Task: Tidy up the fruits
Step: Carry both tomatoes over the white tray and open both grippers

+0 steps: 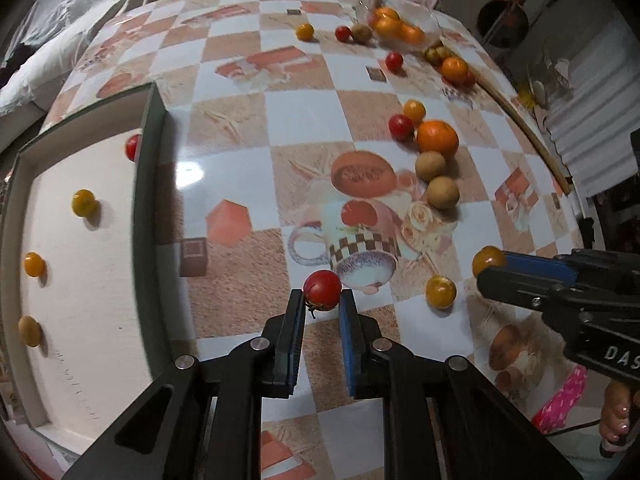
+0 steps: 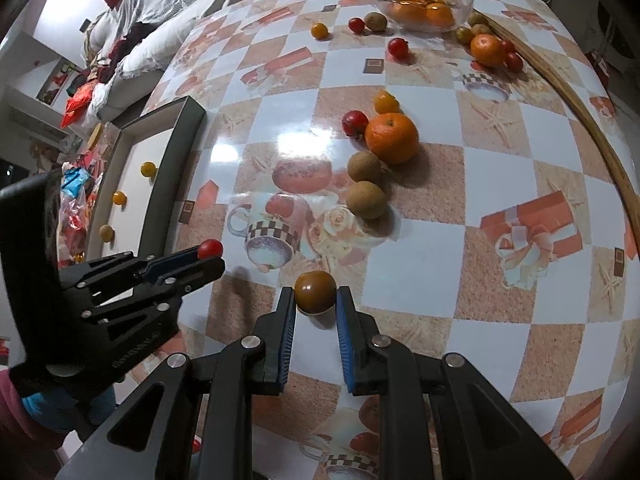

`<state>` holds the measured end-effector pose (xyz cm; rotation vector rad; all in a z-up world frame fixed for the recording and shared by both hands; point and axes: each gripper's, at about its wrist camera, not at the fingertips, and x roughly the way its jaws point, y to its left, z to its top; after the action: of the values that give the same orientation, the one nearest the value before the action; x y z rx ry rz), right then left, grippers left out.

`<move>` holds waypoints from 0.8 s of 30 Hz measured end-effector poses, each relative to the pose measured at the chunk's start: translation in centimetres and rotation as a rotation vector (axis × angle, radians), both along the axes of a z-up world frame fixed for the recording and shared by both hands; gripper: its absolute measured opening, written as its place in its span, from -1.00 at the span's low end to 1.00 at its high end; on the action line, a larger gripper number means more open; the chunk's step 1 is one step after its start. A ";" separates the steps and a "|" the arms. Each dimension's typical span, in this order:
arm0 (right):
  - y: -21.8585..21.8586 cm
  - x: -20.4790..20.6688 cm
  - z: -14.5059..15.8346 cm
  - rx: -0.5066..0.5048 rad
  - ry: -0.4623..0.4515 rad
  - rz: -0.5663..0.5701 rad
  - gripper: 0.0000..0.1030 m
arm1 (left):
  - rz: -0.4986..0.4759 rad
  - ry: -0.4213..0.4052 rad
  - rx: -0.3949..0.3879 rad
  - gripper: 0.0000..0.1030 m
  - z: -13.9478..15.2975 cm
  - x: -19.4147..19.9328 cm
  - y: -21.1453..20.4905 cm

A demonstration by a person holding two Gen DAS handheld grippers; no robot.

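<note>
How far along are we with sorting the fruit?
Early. Four small tomatoes lie in the tray, e.g. a yellow one. In hand: the left tongs grip a red cherry tomato; the right tongs flank a yellow tomato. Left: the orange, brown fruits and other loose pieces on the table.

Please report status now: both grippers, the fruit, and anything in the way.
Left gripper shut on red tomato. Right gripper shut on yellow tomato. Tray to the left holds four tomatoes. Nothing in the way.
</note>
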<state>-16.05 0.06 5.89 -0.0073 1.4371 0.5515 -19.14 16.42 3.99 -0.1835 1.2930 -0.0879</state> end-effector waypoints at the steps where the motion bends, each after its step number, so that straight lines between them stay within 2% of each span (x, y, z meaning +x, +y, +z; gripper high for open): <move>1: 0.3 0.0 0.1 0.001 -0.002 0.004 -0.57 | 0.006 -0.005 -0.001 -0.65 0.3 -0.1 0.2; 13: 5.9 1.1 2.1 0.034 -0.049 0.111 -0.57 | 0.145 -0.075 0.006 -0.65 3.4 -1.3 5.6; 24: 14.6 0.6 2.7 0.071 -0.067 0.284 -0.57 | 0.334 -0.072 0.044 -0.65 3.4 -5.4 13.1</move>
<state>-15.42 14.66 8.61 -0.1746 1.3585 0.8274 -24.51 29.53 7.39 -0.3526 1.1765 0.2168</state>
